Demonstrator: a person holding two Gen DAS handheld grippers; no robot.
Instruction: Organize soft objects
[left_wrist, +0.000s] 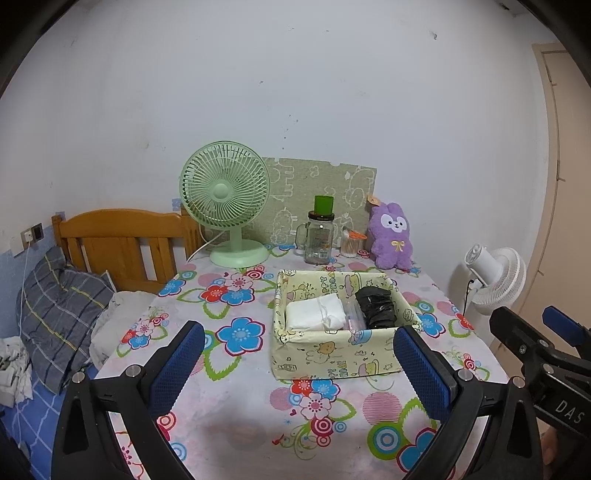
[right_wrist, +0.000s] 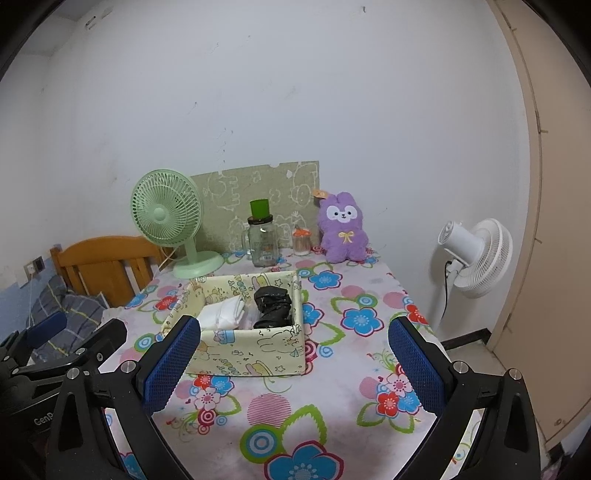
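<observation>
A pale yellow fabric storage box (left_wrist: 332, 354) (right_wrist: 251, 350) sits mid-table on the flowered cloth. Inside lie a folded white cloth (left_wrist: 316, 314) (right_wrist: 221, 314), a clear plastic bag (left_wrist: 352, 317) and a black bundle (left_wrist: 376, 306) (right_wrist: 271, 306). A purple plush bunny (left_wrist: 393, 236) (right_wrist: 343, 229) stands upright at the table's far edge by the wall. My left gripper (left_wrist: 299, 369) is open, held near the table's front, with nothing between its fingers. My right gripper (right_wrist: 295, 365) is open too and holds nothing; it also shows at the right in the left wrist view (left_wrist: 535, 332).
At the back stand a green desk fan (left_wrist: 227, 203) (right_wrist: 170, 221), a glass jar with a green cup on top (left_wrist: 319, 236) (right_wrist: 262, 240) and a small toothpick holder (left_wrist: 351, 245) (right_wrist: 301, 243). A white floor fan (left_wrist: 495, 277) (right_wrist: 476, 254) stands right of the table. A bed with a plaid pillow (left_wrist: 59, 310) lies left.
</observation>
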